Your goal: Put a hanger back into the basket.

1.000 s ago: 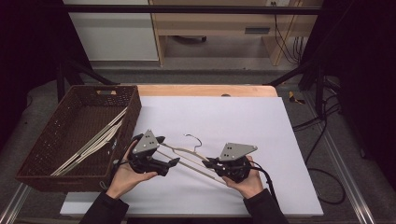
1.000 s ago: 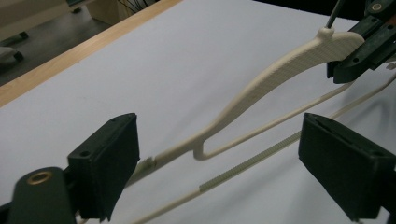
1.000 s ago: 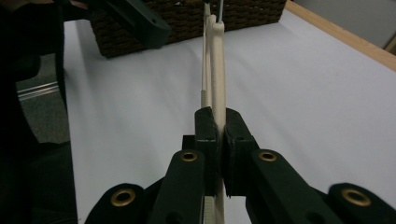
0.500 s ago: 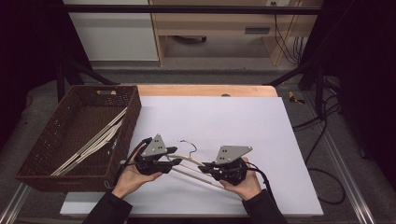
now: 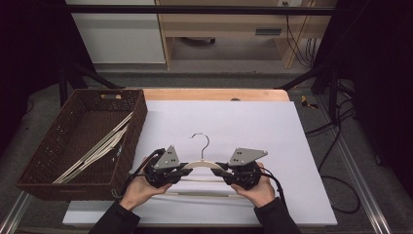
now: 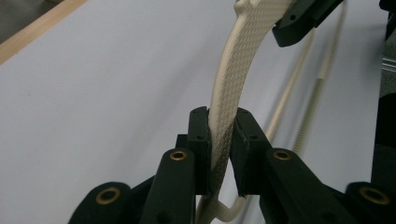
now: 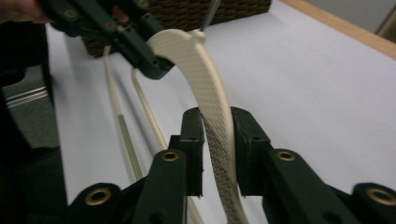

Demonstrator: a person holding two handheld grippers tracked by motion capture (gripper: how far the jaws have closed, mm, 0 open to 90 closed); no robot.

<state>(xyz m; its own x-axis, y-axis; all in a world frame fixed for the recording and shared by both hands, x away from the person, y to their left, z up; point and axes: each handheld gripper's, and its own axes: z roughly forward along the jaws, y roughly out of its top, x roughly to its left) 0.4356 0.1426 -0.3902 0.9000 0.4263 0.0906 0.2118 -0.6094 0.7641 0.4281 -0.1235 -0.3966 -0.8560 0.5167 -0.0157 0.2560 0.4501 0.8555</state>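
A cream hanger (image 5: 201,165) with a metal hook (image 5: 200,140) is held over the white table top (image 5: 253,126), its hook pointing to the far side. My left gripper (image 5: 187,171) is shut on the hanger's left shoulder (image 6: 224,102). My right gripper (image 5: 217,171) is shut on the right shoulder (image 7: 208,93). In the left gripper view the jaws (image 6: 219,140) pinch the woven-textured arm between their pads. The right gripper view shows the same for its own gripper (image 7: 217,140), with the left gripper (image 7: 126,32) farther along the hanger. The lower bar (image 5: 204,193) runs between the hands.
A brown wicker basket (image 5: 34,165) stands at the table's left edge with several cream hangers (image 5: 97,148) lying in it. A wooden strip (image 5: 214,94) borders the table's far side. Cables (image 5: 336,161) hang off the right side.
The hanger has turned from a slant to level, its hook now pointing straight away. The left gripper has shifted right toward the middle; both grippers stay shut on it.
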